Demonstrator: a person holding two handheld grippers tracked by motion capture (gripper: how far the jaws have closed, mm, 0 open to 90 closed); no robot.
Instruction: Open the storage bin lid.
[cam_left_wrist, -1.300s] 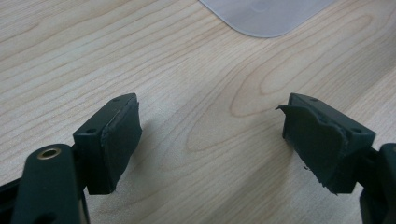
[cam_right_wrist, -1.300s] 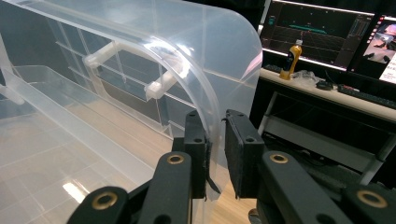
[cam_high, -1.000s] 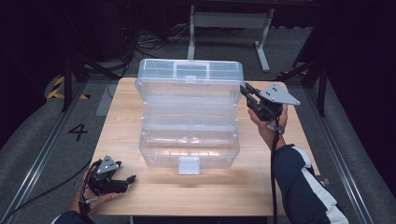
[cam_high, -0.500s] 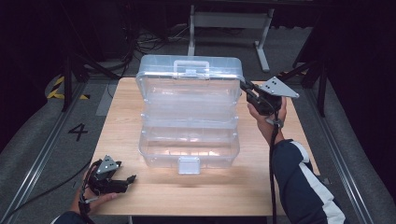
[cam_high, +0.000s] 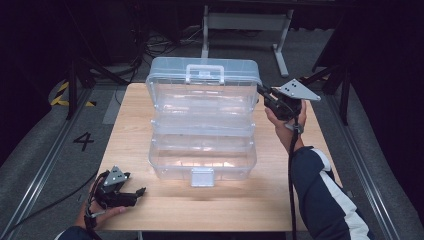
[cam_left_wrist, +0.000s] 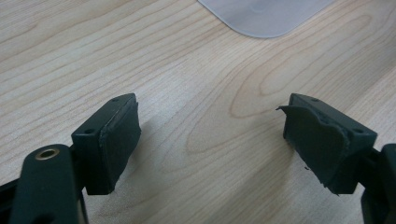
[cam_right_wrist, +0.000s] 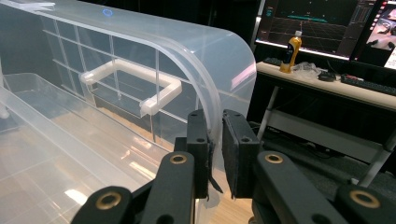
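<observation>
A clear plastic storage box (cam_high: 202, 155) stands in the middle of the wooden table (cam_high: 130, 130), with its white latch (cam_high: 202, 176) facing the front edge. Its lid (cam_high: 202, 87) is raised and leans back, the carry handle (cam_high: 205, 73) on top. My right gripper (cam_high: 261, 92) is shut on the lid's right rim; in the right gripper view the jaws (cam_right_wrist: 215, 140) pinch the curved rim of the lid (cam_right_wrist: 140, 56) beside the handle (cam_right_wrist: 135, 79). My left gripper (cam_high: 140, 191) rests at the table's front left, open (cam_left_wrist: 210, 140) over bare wood.
A stepped inner tray (cam_high: 202, 127) shows inside the box. Behind the table stands a metal frame (cam_high: 245, 22). A rail and a floor mark "4" (cam_high: 83, 141) lie to the left. A desk with monitors and a yellow bottle (cam_right_wrist: 293, 53) stands beyond the lid.
My right gripper has moved slightly up and back with the lid's rim, tilting the lid a little more open. The left gripper has stayed still.
</observation>
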